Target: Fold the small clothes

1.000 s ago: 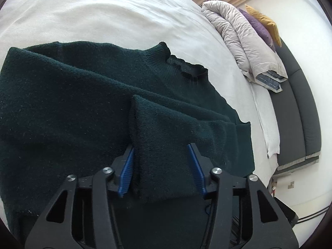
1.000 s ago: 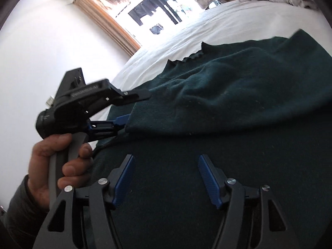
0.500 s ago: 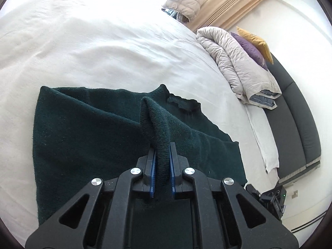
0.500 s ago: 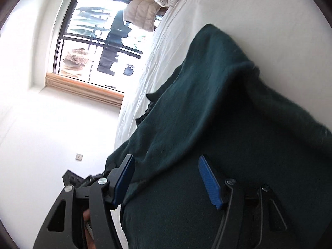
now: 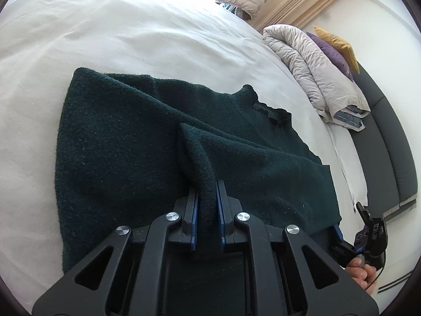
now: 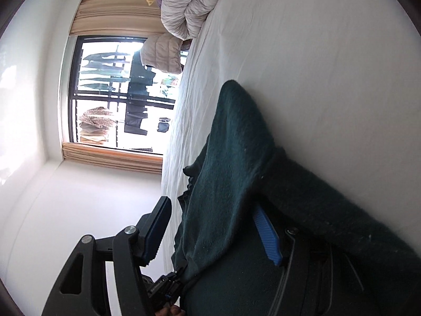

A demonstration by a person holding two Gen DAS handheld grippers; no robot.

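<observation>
Left jaws: we see the left gripper (image 5: 206, 210) pinched narrow on a raised ridge of the dark green sweater (image 5: 118, 142), and the log has its jaws opening a touch with the knit still between the pads.
Right jaws: the right gripper (image 6: 213, 233) stands wide, sweater cloth hanging between its blue pads (image 6: 267, 237) (we cannot tell whether either pad presses on it).
Sweater: spread on the white bed (image 5: 131, 26), collar toward the far side.
In the way: in the right wrist view a sweater fold covers the lower right.
Around the sweater: a rolled beige duvet (image 5: 310, 65) beyond the collar, purple and mustard cushions behind it, a grey sofa (image 5: 389, 142) beside the bed, a window (image 6: 110, 92) farther off.
Hand: a hand (image 5: 360, 271) at the sweater's near right corner.
</observation>
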